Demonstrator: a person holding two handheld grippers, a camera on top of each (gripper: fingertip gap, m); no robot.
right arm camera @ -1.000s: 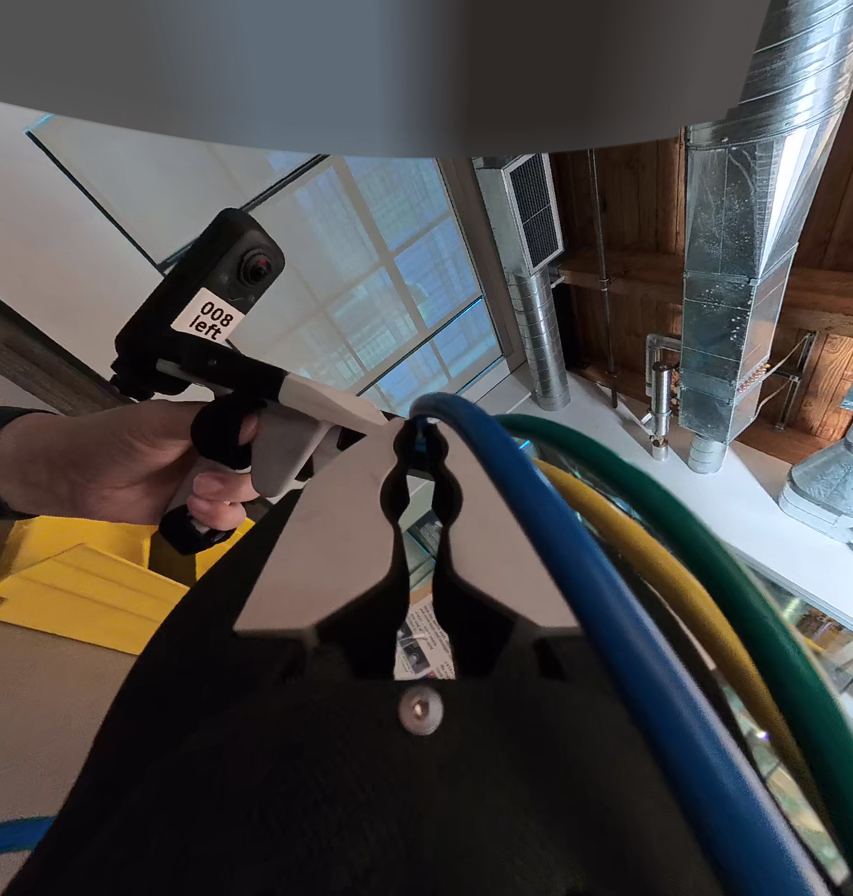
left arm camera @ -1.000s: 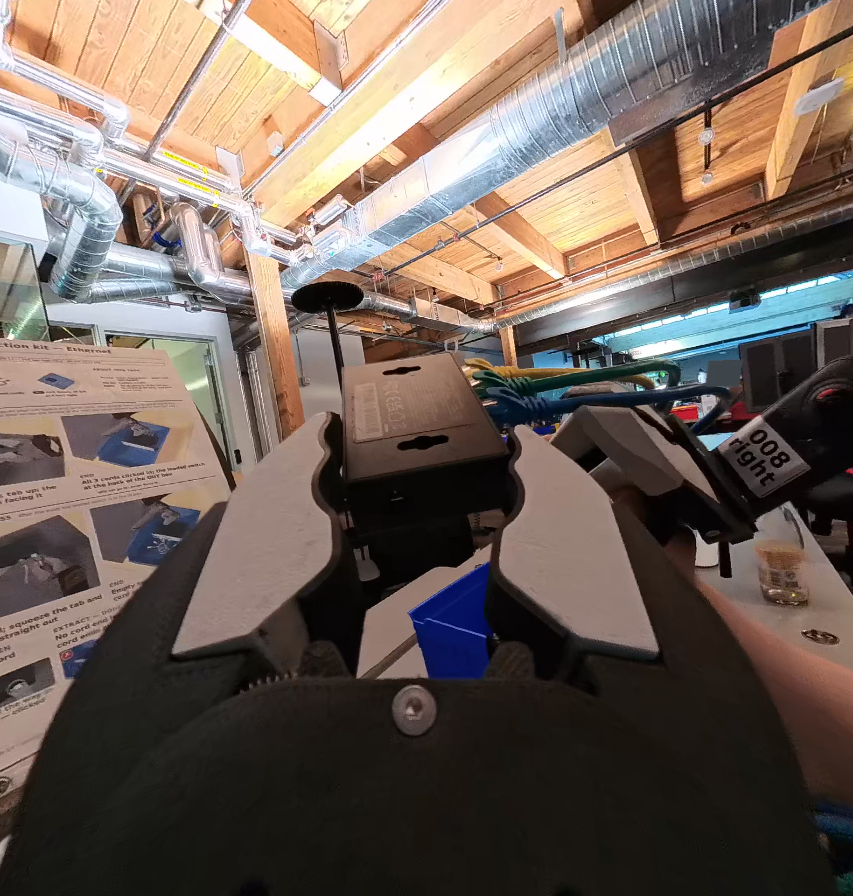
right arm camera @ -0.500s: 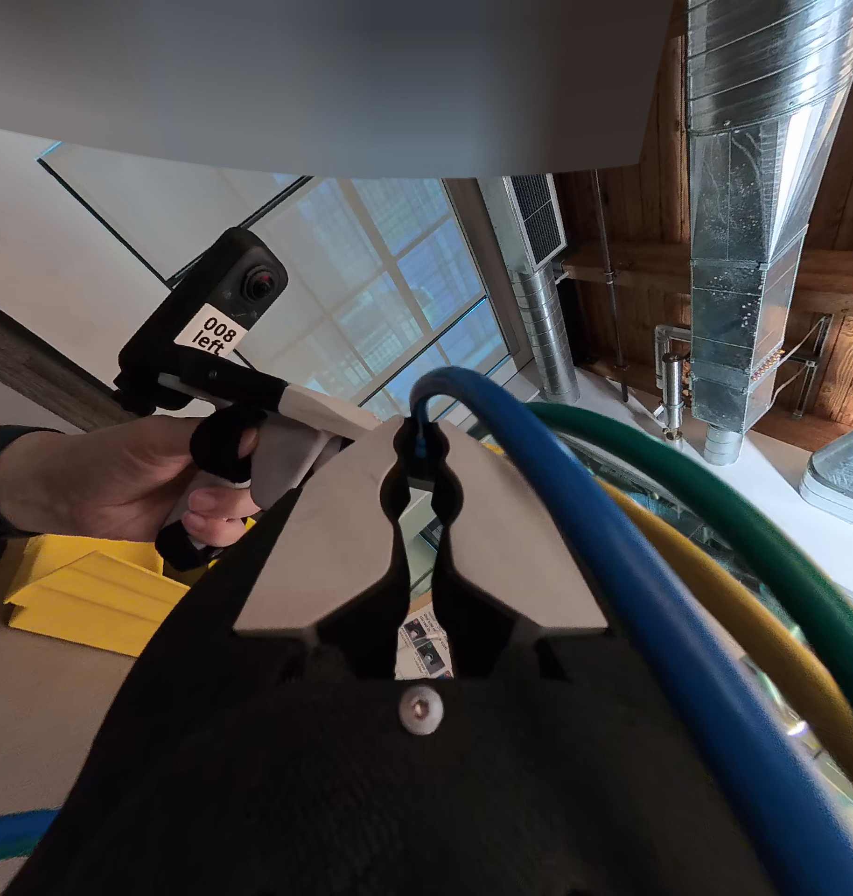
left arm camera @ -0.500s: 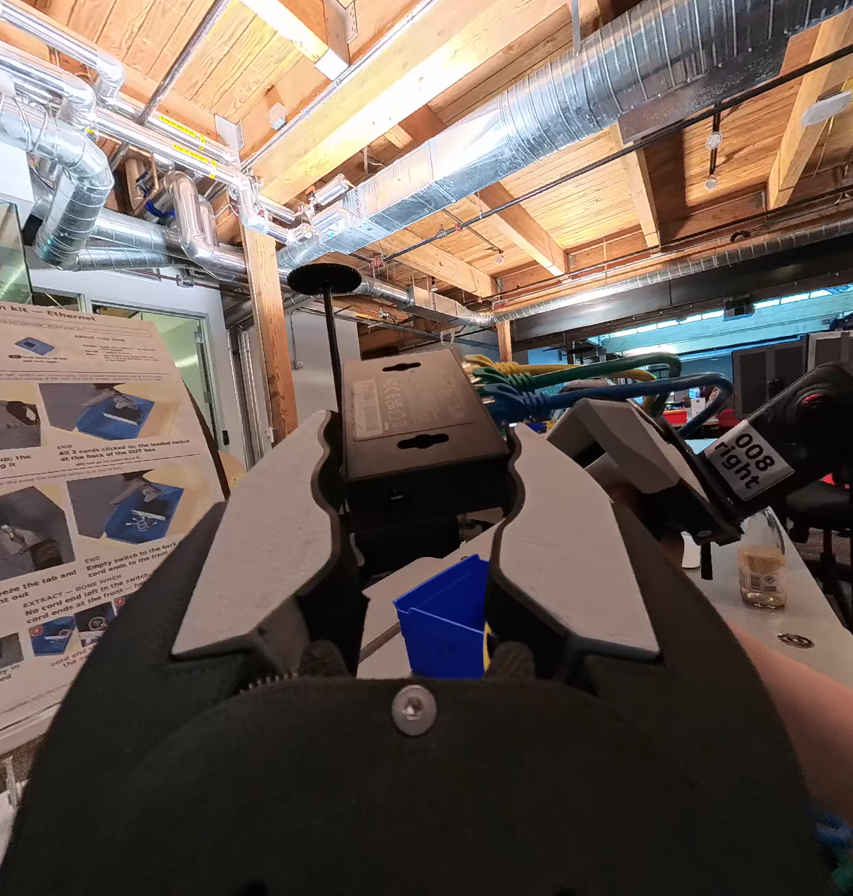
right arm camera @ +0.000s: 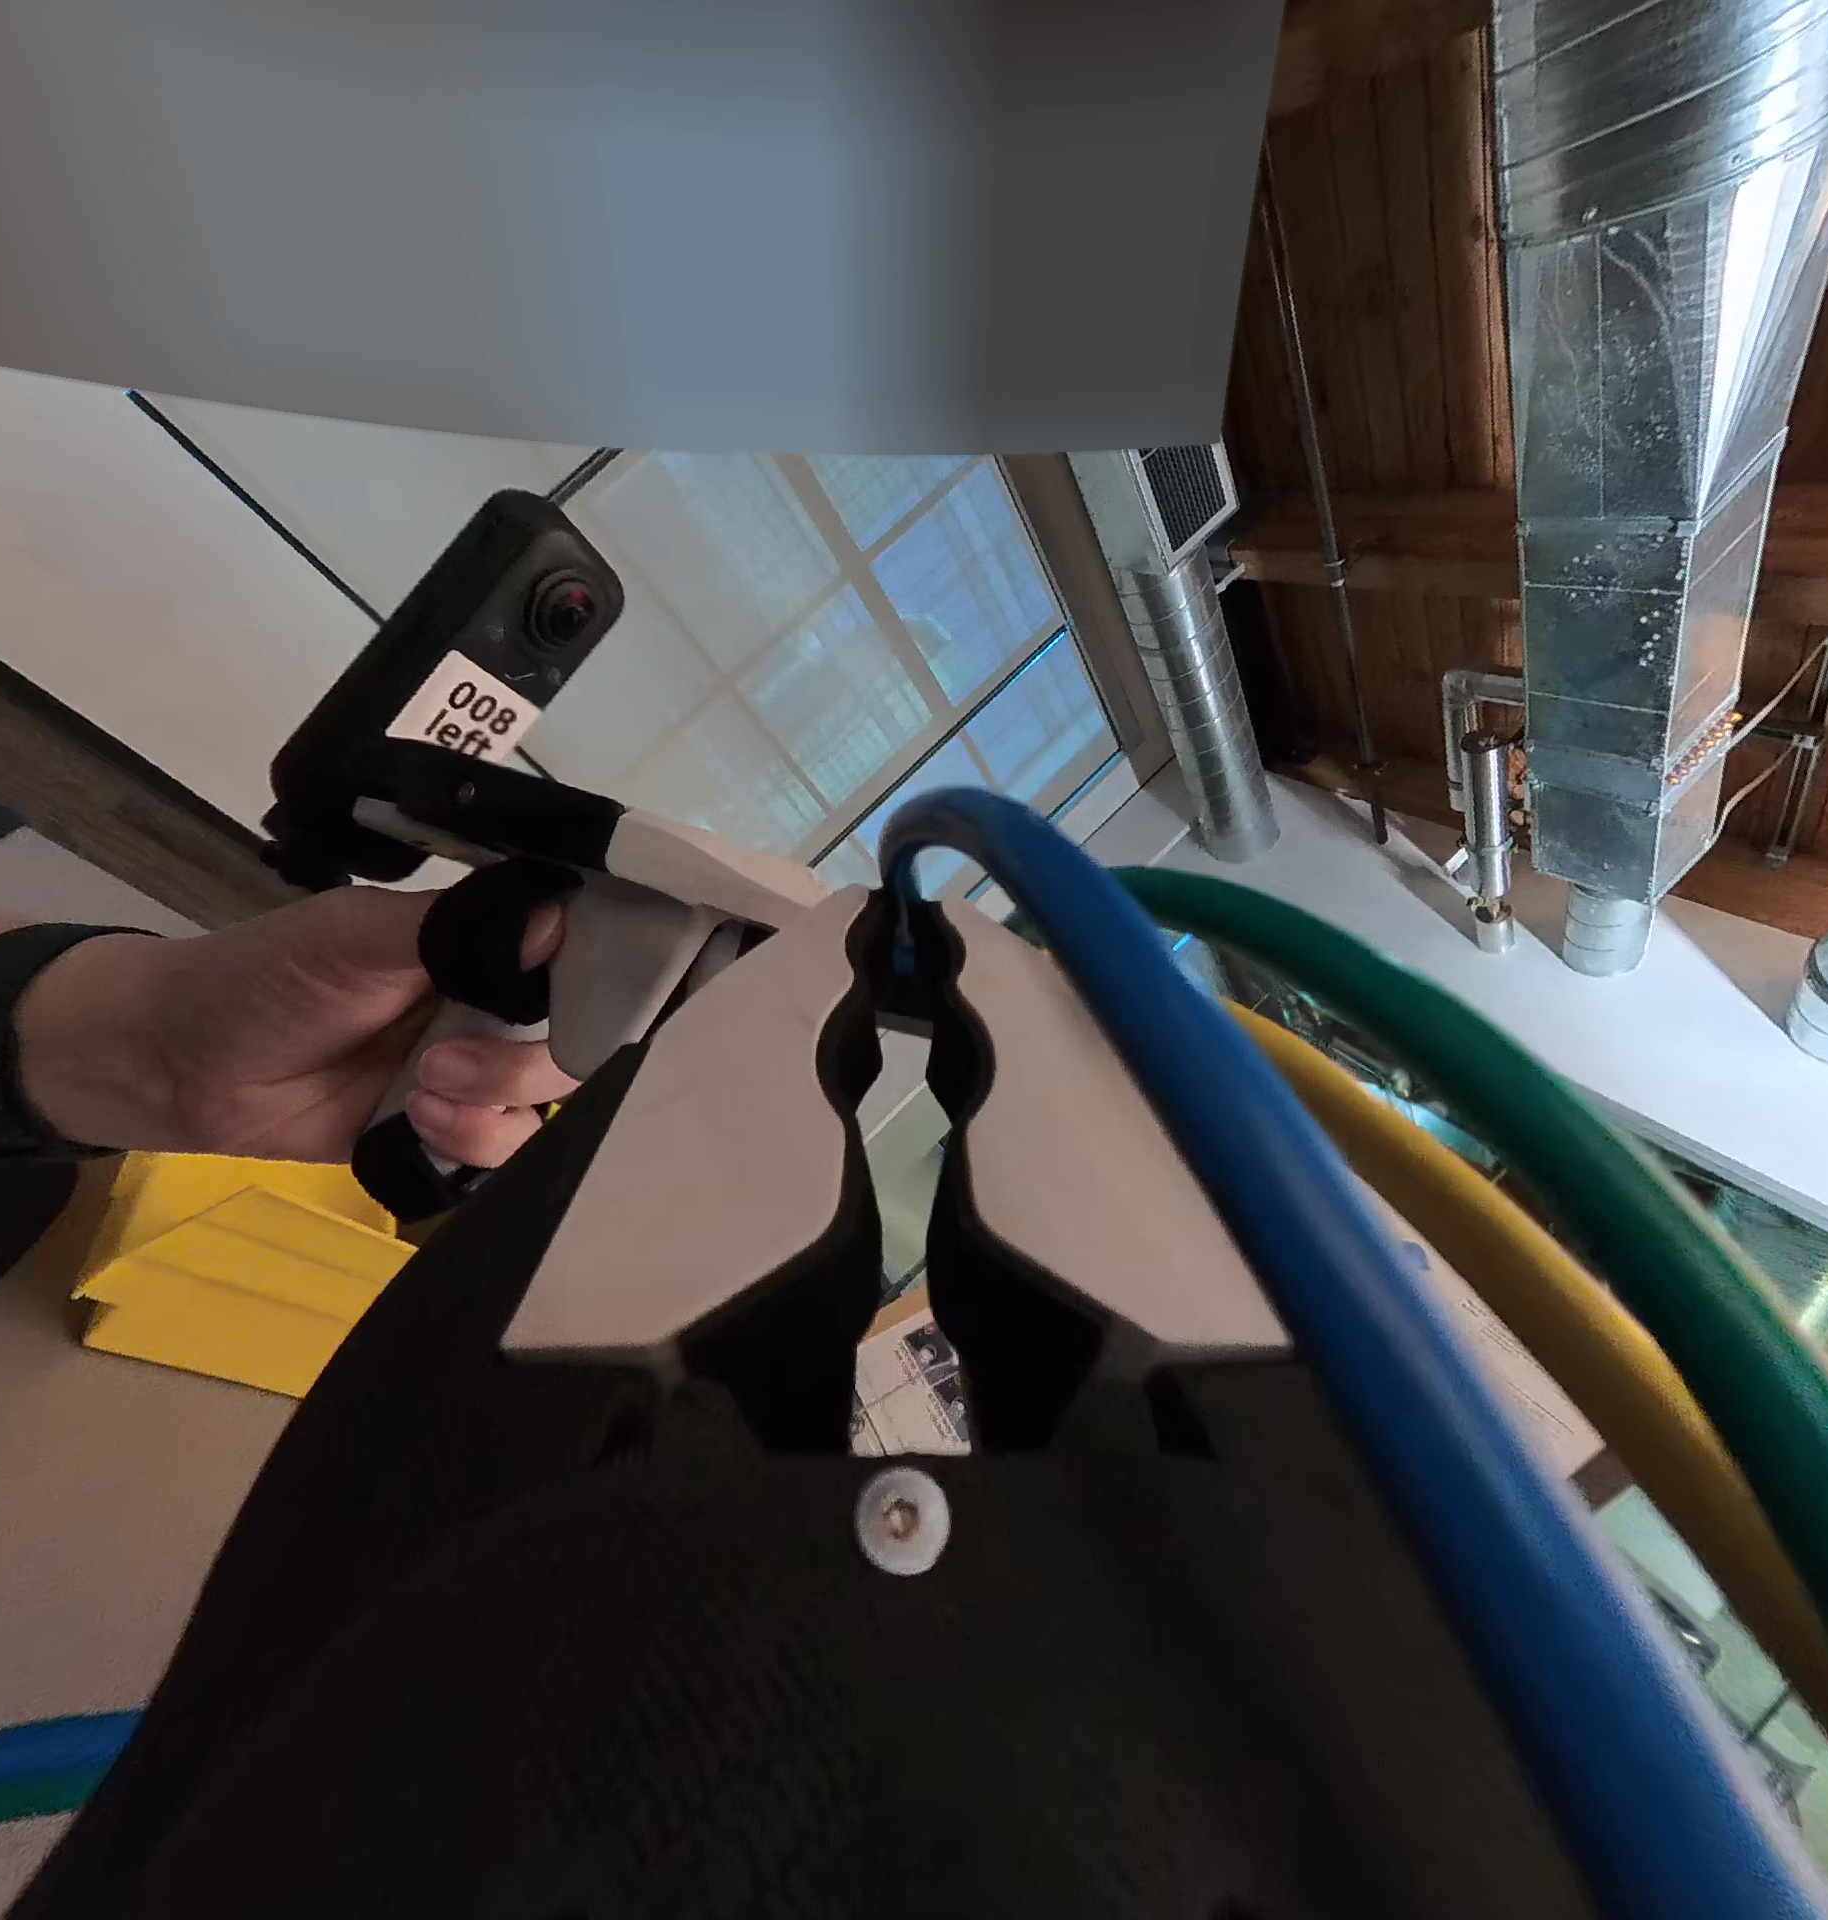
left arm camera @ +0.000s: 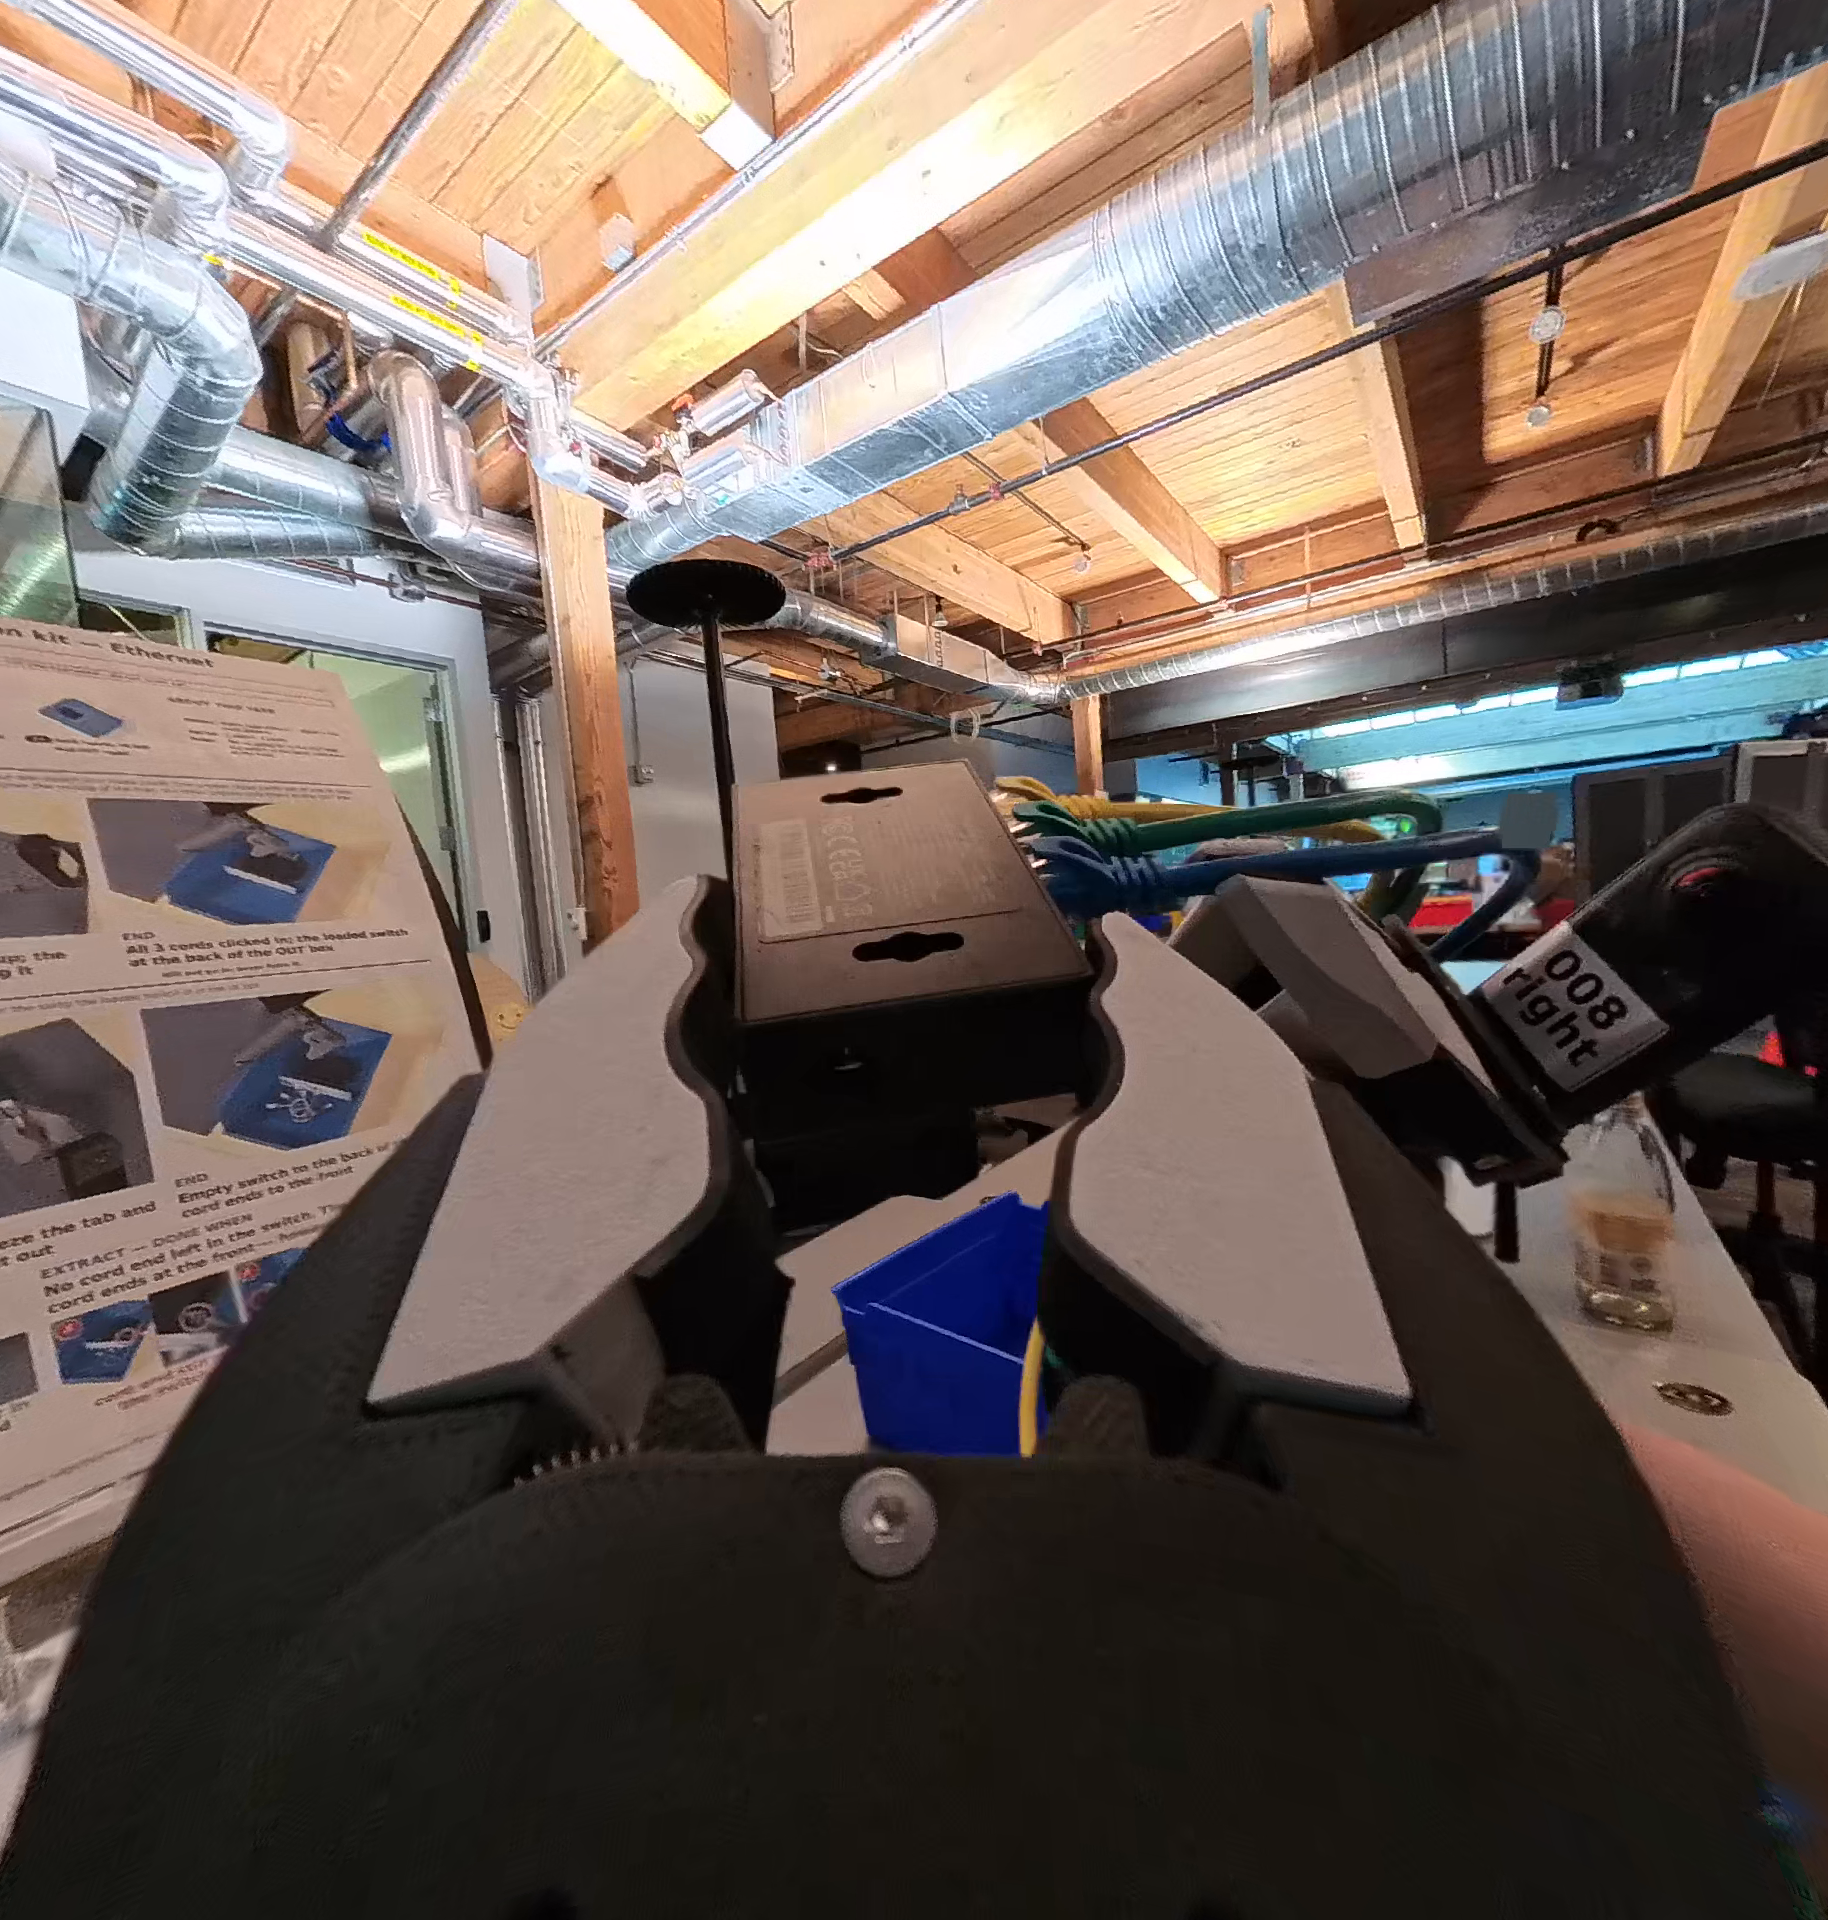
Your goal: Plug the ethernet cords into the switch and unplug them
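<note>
green cord (right arm camera: 1512,1049), yellow cord (right arm camera: 1492,1226) perhaps crowding right side

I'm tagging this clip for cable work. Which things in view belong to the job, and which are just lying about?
Job:
- black switch, held in the left gripper
- blue cord, its end pinched in the right gripper
- green cord and yellow cord, plugged in
- blue bin

Lying about:
- instruction sheet
- small glass bottle
- yellow bins
</note>
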